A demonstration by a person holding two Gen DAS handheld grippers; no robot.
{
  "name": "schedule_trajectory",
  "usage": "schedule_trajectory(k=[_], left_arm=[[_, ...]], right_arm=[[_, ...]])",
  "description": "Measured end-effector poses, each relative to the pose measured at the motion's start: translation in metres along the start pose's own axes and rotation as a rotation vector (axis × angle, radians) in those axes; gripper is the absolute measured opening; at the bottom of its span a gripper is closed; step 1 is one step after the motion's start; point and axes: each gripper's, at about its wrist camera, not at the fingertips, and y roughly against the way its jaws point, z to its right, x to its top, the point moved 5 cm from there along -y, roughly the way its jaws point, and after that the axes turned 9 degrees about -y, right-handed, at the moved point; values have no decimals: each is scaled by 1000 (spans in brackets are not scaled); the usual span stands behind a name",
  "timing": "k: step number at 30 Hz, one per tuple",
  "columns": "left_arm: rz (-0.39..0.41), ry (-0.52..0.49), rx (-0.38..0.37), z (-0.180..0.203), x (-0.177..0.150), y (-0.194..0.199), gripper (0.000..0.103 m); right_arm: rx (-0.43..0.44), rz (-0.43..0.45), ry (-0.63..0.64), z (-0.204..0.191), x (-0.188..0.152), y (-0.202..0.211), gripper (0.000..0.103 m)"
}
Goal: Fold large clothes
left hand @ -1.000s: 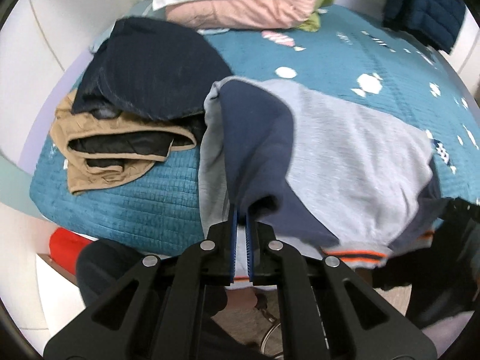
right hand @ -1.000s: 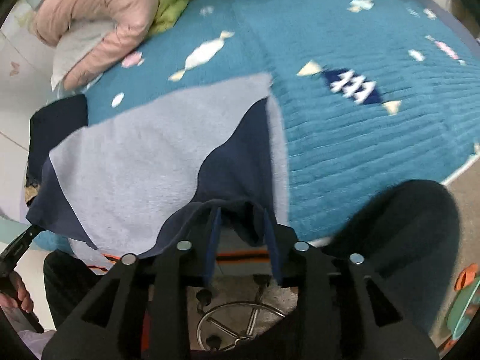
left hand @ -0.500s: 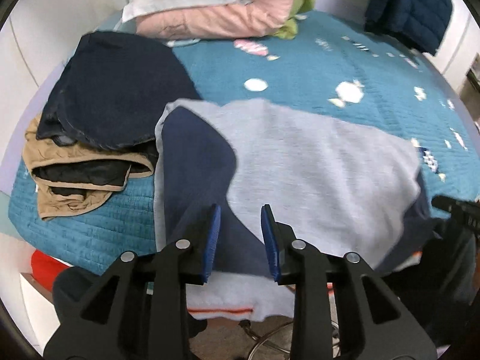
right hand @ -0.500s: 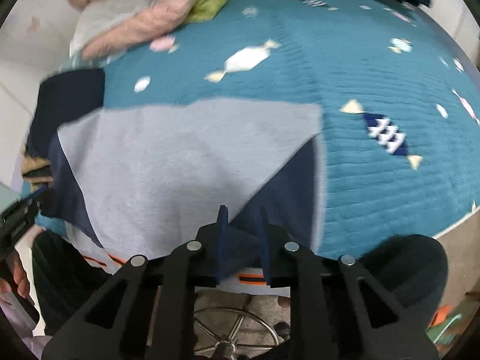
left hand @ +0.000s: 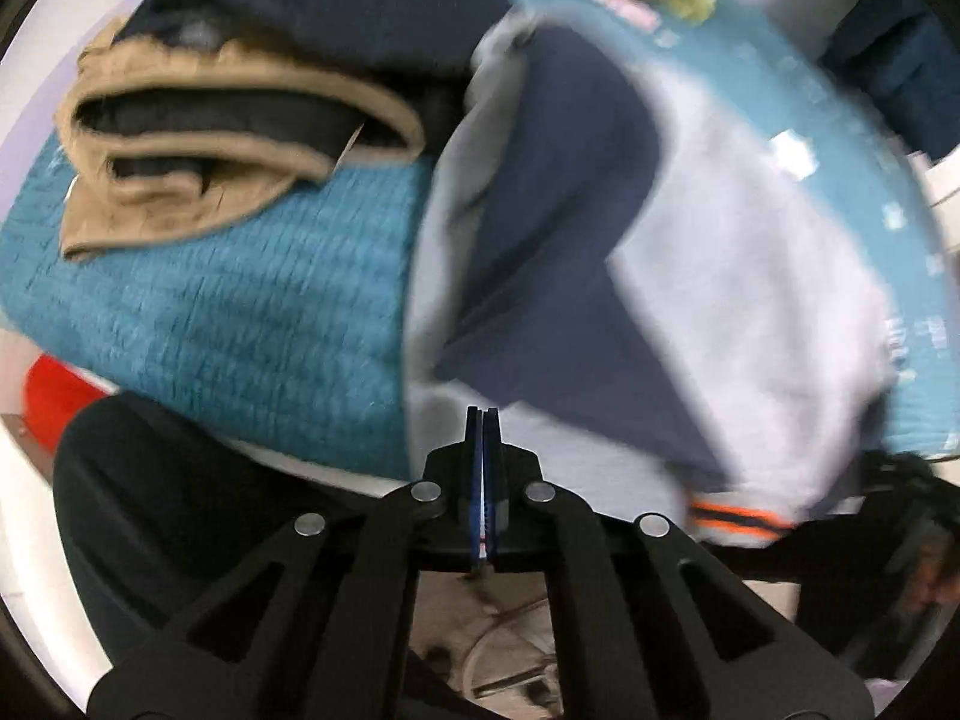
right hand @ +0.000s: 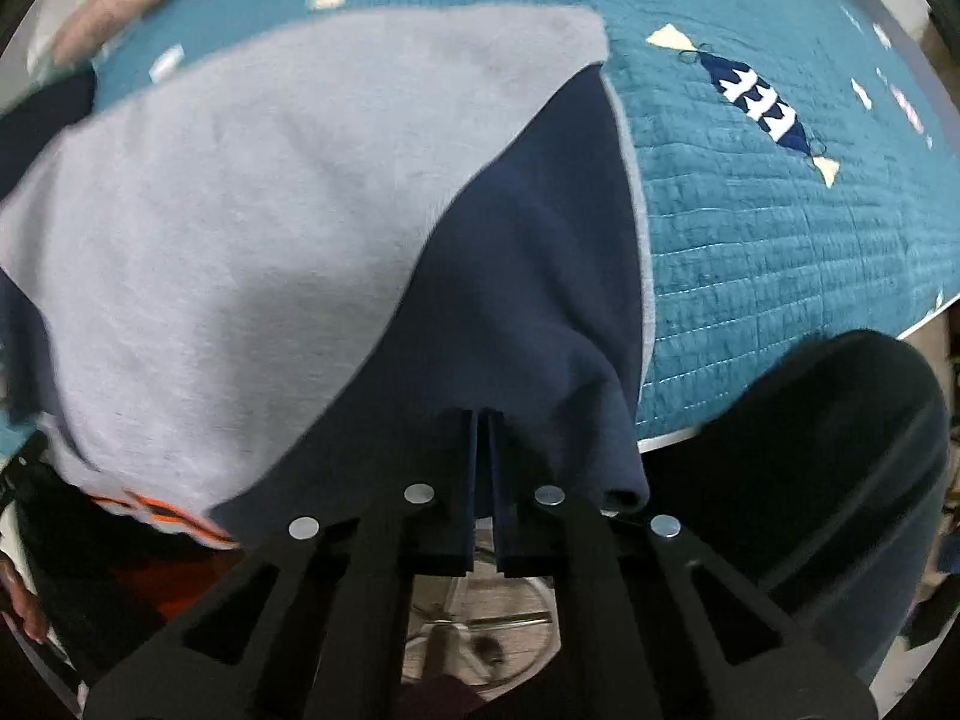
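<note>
We see a grey and navy sweatshirt (right hand: 252,204) spread on the bed's teal quilt (right hand: 780,252), its striped hem hanging over the near edge. Our right gripper (right hand: 483,420) is pinched closed on the navy sleeve. Our left gripper (left hand: 483,420) is also closed at the grey hem edge; blur hides whether cloth is caught. Folded tan and dark clothes (left hand: 228,138) lie beside it.

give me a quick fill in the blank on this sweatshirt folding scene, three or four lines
The grey and navy sweatshirt lies on a ____ quilt.
The hem band has stripes of the colour ____.
The right gripper is shut on the ____ part of the sweatshirt.
Left of it lies a ____ folded garment.

Missing: teal; orange; navy; tan
</note>
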Motion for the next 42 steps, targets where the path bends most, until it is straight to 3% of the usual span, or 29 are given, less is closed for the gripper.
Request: schedule_trajectory(k=[1,3,4,5,9,15,17,18,20,21,22,26,28,30,32,35,37,39,42], left_arm=[[7,-9,-15,1,8,9,9],[37,-16,-43,2,25,21,39],[72,-5,-59,0,36,26,59],[88,8,-64,-2,46,26,66],[73,77,-117,-6,79,20,66],[82,124,-195,-3,120,4,66],[70,136,-179,-1,126,-8,63],[56,126,-165,2,131,-19,45],[20,79,-159,8,133,-41,21],[16,66,-142,7,132,-46,18],[35,50,-75,3,136,-46,16],[58,78,-48,-5,141,-38,15],[65,36,-4,-1,137,-39,16],[66,6,54,2,129,-37,25],[54,23,66,1,120,-31,48],[58,49,5,-1,97,-11,50],[26,48,3,1,87,-11,50],[-27,55,-33,2,68,-15,50],[-116,63,-26,1,46,-33,49]], right_arm=[[10,14,-8,2,3,6,7],[25,53,-37,10,15,22,9],[38,61,-49,12,20,26,10],[59,66,-66,14,26,30,11],[35,79,-101,19,49,39,31],[43,84,-82,5,73,35,32],[55,81,-66,-5,84,25,32],[44,76,-55,-9,91,16,32],[-8,58,-49,-11,100,0,30],[-39,45,-65,-10,103,-8,30],[-35,37,-78,-9,104,-11,30],[-17,51,-66,-5,96,-7,30],[-25,45,-67,4,84,-4,30],[3,34,-78,13,69,2,31],[11,13,-79,20,52,6,32],[5,-29,-87,27,27,6,32],[50,-84,-107,28,11,-1,33],[47,-102,-118,28,3,-7,42],[44,-110,-142,27,1,-18,45]])
